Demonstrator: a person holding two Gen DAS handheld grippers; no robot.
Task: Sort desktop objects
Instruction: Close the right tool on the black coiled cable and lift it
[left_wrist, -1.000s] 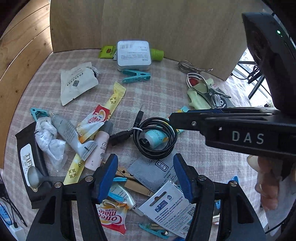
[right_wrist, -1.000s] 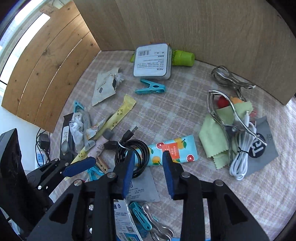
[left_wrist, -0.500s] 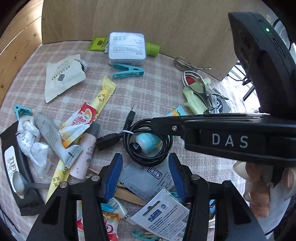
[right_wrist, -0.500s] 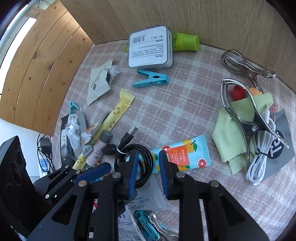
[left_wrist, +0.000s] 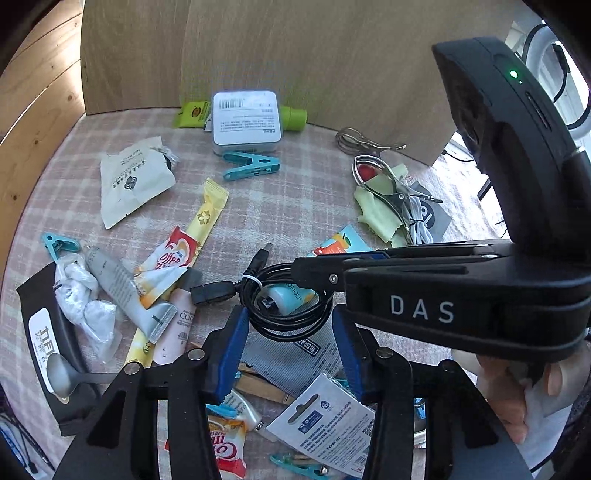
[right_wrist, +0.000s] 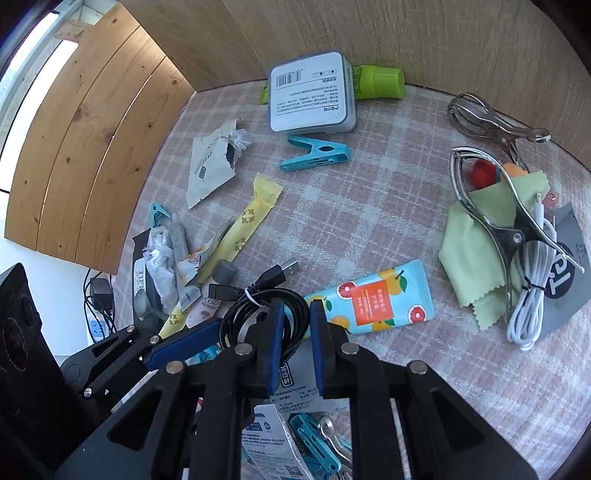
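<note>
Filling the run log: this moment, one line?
right gripper: jaws just closing, black cable between | left gripper: jaws just closing, nothing gripped

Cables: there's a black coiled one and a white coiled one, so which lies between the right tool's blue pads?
The black coiled USB cable; the right tool straddles its loop. The white bundled cable lies apart, beside the green cloth.

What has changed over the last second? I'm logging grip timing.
The right gripper has been closing around a strand of the coiled black USB cable. The left gripper narrowed too, straddling the coil's near edge. The cable and surrounding clutter haven't moved.
</note>
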